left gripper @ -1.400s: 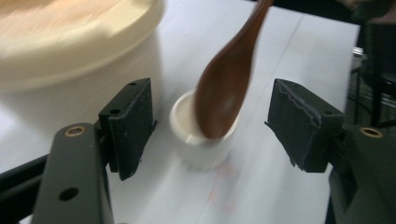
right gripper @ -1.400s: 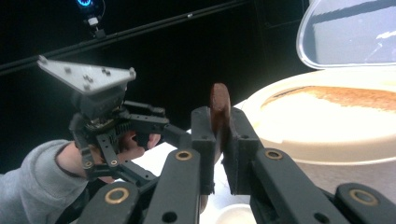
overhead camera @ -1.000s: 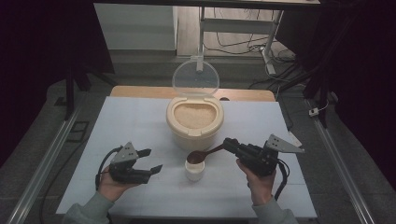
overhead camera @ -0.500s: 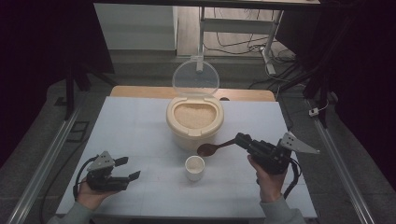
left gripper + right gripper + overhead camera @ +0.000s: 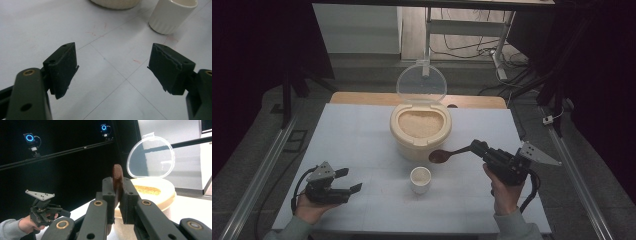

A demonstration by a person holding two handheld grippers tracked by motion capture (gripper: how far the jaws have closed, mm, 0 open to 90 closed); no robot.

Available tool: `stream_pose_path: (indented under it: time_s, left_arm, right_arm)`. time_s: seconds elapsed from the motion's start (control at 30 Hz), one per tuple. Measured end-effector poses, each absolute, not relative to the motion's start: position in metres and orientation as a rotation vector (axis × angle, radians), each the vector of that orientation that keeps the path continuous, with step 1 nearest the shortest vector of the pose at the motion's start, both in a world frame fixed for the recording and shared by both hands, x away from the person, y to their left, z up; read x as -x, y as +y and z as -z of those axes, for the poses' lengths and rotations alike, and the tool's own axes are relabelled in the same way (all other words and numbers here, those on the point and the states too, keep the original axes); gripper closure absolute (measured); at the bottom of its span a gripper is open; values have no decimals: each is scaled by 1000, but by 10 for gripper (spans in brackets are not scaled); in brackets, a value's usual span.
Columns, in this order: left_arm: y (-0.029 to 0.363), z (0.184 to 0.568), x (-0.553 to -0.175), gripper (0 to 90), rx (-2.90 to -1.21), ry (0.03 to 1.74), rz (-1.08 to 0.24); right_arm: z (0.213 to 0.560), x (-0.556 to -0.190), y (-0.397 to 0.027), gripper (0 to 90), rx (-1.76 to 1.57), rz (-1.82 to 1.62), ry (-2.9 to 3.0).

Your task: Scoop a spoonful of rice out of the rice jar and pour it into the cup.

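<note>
A cream container (image 5: 420, 131) full of pale grain stands mid-table with its clear lid (image 5: 421, 84) swung up. A small white cup (image 5: 420, 179) stands just in front of it. My right gripper (image 5: 475, 147) is shut on the handle of a brown spoon (image 5: 447, 155), whose bowl hovers right of the container's front and above the cup's right. In the right gripper view the spoon (image 5: 117, 176) stands edge-on between the jaws (image 5: 117, 192). My left gripper (image 5: 351, 180) lies low at the front left; its jaws (image 5: 112, 67) have just been opening, with nothing between them.
The white table (image 5: 362, 130) has a wooden strip along its far edge. Metal rails run down both sides on the floor. In the left gripper view the cup (image 5: 172, 15) stands beyond the right jaw and the container's base (image 5: 115, 3) is at the top.
The spoon's bowl has left the cup and gone right and slightly up with my right gripper. My left gripper has pulled away from the cup, to the left and nearer the front edge.
</note>
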State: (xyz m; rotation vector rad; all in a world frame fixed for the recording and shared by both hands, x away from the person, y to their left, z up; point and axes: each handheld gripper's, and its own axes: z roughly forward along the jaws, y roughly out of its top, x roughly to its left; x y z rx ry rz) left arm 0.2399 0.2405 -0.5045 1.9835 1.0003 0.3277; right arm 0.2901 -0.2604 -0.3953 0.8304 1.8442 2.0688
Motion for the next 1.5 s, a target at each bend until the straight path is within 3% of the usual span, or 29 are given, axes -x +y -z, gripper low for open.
stream_pose_path:
  time_s: [0.3,0.7,1.5]
  left_arm:
    - [239,505,-241,217,-1988,997,-316]
    - [233,506,-242,210,-2006,979,-299]
    - [232,507,-243,205,-2016,980,-282]
  right_arm:
    - [381,-294,-262,833,-804,-2087,1794]
    - [357,-328,-244,832,-827,-2065,1761]
    - [354,-379,-216,832,-959,-1855,1775]
